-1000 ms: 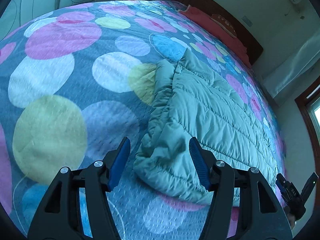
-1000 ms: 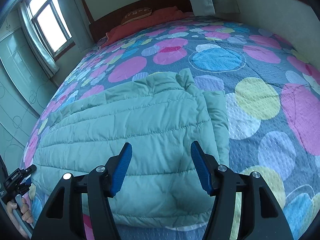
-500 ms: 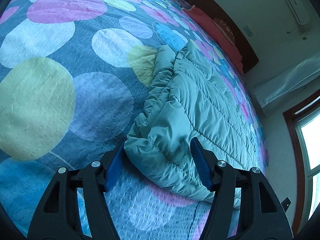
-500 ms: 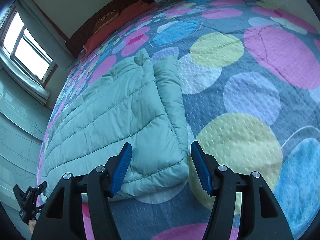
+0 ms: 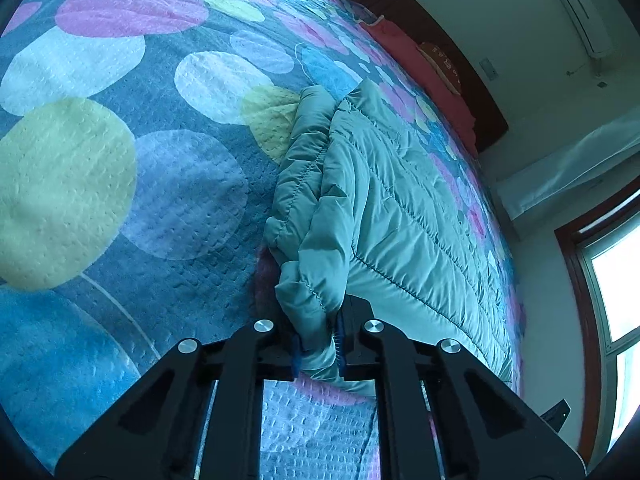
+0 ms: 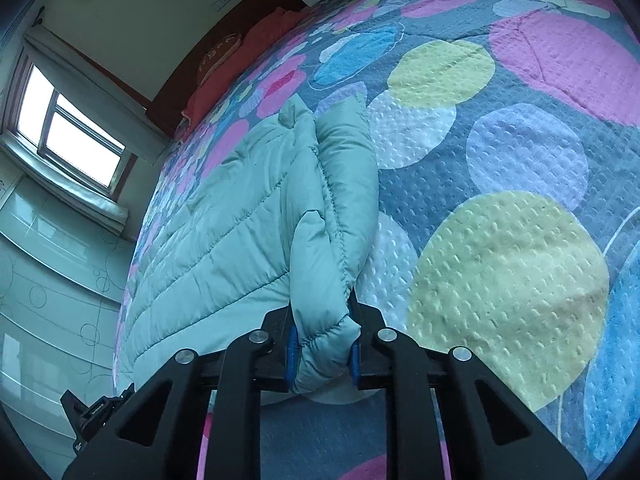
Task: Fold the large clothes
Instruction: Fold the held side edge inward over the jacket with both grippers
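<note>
Both closing, pads now pinching padded fabric: left tool (image 5: 316,350) clamped on one near corner of the jacket (image 5: 384,216), right tool (image 6: 322,354) clamped on the other, where a second ago both stood apart around the hem. Likely ready to lift and fold away toward the pillow (image 6: 256,44). Jacket spread flat on the bed (image 5: 120,168), one side already turned in. Nothing blocking; bedspread clear around.

A bed (image 5: 120,208) under a spotted bedspread (image 6: 520,152) fills the room. Daylight enters a wood-framed window (image 6: 76,144) (curtained); an air conditioner (image 5: 576,8) hangs high.
</note>
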Action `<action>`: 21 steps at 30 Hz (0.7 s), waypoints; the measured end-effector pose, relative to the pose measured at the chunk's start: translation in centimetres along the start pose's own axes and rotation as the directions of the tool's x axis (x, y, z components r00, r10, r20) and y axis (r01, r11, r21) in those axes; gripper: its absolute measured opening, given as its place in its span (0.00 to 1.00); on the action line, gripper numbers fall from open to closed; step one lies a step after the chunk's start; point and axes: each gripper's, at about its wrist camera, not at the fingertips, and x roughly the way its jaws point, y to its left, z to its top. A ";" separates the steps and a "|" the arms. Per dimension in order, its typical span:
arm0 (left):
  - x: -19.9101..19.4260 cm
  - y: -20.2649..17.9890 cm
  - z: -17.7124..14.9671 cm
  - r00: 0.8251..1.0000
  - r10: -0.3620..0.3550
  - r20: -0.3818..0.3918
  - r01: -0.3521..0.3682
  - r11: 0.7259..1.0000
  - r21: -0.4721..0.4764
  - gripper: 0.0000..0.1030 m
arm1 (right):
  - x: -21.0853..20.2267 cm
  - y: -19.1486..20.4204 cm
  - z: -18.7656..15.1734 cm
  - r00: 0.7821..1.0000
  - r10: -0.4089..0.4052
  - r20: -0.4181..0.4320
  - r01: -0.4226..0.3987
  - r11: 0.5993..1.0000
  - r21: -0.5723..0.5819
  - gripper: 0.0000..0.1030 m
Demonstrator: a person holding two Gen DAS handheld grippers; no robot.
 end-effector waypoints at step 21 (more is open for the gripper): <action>-6.5 2.4 -5.6 0.999 0.048 -0.012 -0.049 0.998 -0.042 0.10 | -5.2 -2.1 -5.2 0.999 -0.004 -0.041 0.003 0.999 -0.035 0.16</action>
